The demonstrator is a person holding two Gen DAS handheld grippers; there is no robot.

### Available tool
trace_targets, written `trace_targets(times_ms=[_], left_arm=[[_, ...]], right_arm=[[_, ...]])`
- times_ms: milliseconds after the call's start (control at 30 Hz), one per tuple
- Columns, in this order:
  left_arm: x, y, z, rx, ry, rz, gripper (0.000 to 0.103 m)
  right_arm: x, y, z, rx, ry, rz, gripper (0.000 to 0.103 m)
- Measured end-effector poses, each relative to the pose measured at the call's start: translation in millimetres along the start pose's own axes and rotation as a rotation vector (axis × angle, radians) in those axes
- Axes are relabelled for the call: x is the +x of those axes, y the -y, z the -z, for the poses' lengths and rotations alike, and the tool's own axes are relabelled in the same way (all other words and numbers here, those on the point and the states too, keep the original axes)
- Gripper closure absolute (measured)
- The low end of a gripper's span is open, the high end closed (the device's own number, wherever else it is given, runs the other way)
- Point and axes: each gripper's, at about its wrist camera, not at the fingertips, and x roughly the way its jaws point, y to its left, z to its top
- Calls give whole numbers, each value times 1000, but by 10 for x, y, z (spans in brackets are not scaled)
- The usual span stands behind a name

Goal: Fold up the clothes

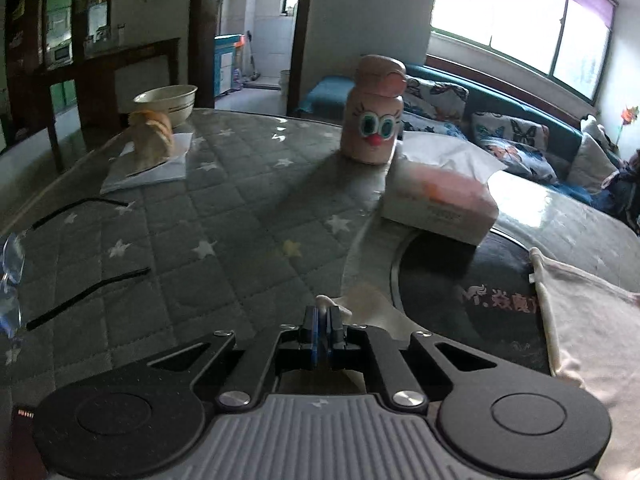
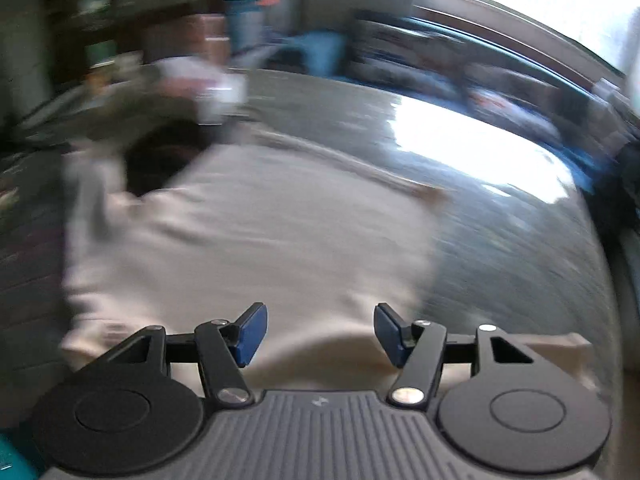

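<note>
The bench (image 1: 248, 184), under a grey star-quilted cover, carries a bowl (image 1: 168, 102) and bread (image 1: 154, 136) at ten o'clock, a bottle (image 1: 374, 118) and tissue box (image 1: 438, 204) at one, and cream cloth (image 1: 592, 320) at four.

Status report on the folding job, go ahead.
Left gripper shut on a pinch of the cream garment. Right gripper open above the cloth, view blurred. Garment spread on the table. Tissue box sits near its far edge.

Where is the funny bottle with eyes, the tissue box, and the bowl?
bottle (image 1: 372, 120), left wrist view, on its painted face.
tissue box (image 1: 438, 208), left wrist view, on its pink top.
bowl (image 1: 170, 102), left wrist view, on its outer wall.
</note>
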Motion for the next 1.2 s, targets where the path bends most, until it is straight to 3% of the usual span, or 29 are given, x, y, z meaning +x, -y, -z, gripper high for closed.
trace_targets(times_ms=[133,267,333,467,533,567,667,967,1133,1200], left_arm=[[-33,-23,57,10,-5,-18,99],[-53,-21,96,24,-10,-34,99],[-51,-11,98,29,-15,-42,99],[-62,-27,99,29,-13,-47,99],[-70,-40,100,29,-11,-49,99],[-73,-46,100,28,-10,-50,99],[-84,-65,101,27,-6,-53,99],[-86,-103,151,29,-15,-77,99],[-93,-106,163,35,-20,-95,98],[-93,-109,167,34,-24,-105,98]], right_arm=[[80,-642,-85,-171,-11,-155,43],[224,-1208,-162,-309,-12,-249,48],[346,-1482,-181,-381,-11,-247,51],[516,-1662,-167,-426,-18,-216,63],[577,-1719,-169,-433,-22,-204,77],[582,-1720,-184,-422,-27,-206,90],[550,-1679,-187,-397,-25,-225,96],[427,-1529,-171,-327,-13,-292,97],[359,-1446,-162,-288,-6,-328,87],[332,-1317,-124,-256,-8,-306,80]])
